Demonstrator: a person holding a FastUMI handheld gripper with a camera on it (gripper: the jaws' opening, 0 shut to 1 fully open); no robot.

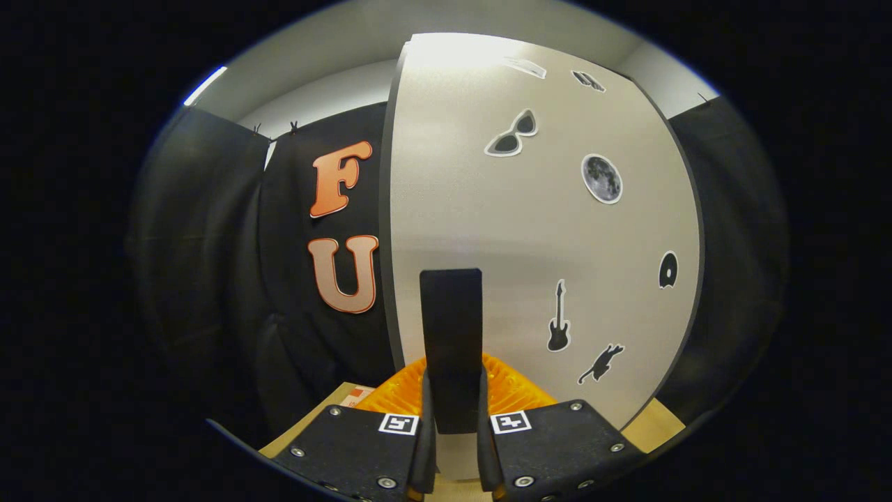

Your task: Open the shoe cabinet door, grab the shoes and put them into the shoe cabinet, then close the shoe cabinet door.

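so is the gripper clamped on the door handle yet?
Yes: the gripper is shut on the dark handle of the cabinet door; both fingers press its sides. Whether the door is open: cannot tell.

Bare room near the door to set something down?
Bare tan surface strips flank the white stickered cabinet door: left by the black cloth, right past its edge. Crowded centre: gripper shut on the black upright handle, orange ribbed object behind.

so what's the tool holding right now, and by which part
The tool is shut on the black handle of the shoe cabinet door, both fingers pressing the handle's lower end from either side.
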